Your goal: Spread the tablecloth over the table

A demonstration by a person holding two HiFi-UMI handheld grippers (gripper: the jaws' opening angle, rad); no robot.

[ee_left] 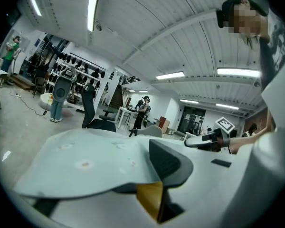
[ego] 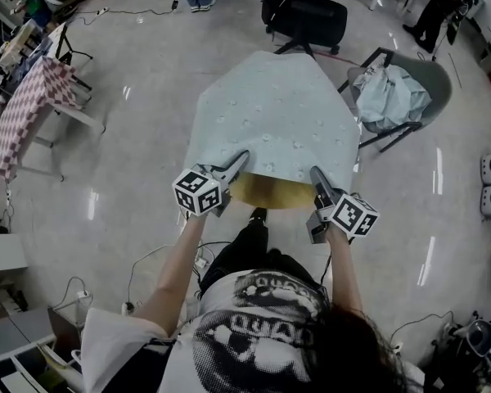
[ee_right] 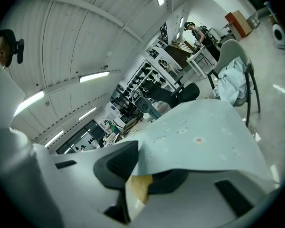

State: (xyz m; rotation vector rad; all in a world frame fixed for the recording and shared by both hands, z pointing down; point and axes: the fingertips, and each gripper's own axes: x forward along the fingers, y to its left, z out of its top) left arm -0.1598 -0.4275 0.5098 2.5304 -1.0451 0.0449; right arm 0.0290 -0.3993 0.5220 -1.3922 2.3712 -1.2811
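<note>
1. The left gripper (ego: pixel 237 160) (ee_left: pixel 154 189) and the right gripper (ego: pixel 317 174) (ee_right: pixel 137 175) sit side by side in front of the person. Each has its jaws clamped on the near edge of the tablecloth (ego: pixel 274 117) (ee_left: pixel 85 160) (ee_right: pixel 199 137), one near each end of that edge.
2. A yellowish surface (ego: pixel 270 193) shows under the near edge between the grippers. I cannot tell whether it is the table or the cloth's underside.
3. The pale blue-grey tablecloth lies spread flat. Its long axis runs straight away from the person, and its far end narrows to slanted corners.
4. The floor (ego: pixel 131 162) around it is glossy grey, with cables trailing across it.
5. To the right, a grey chair (ego: pixel 430 68) holds a crumpled pale cloth (ego: pixel 393 97).
6. To the left, well apart, a red-and-white checked cloth (ego: pixel 33 109) drapes another table.
7. Beyond the tablecloth's far end stands a black office chair (ego: pixel 309 15).
</note>
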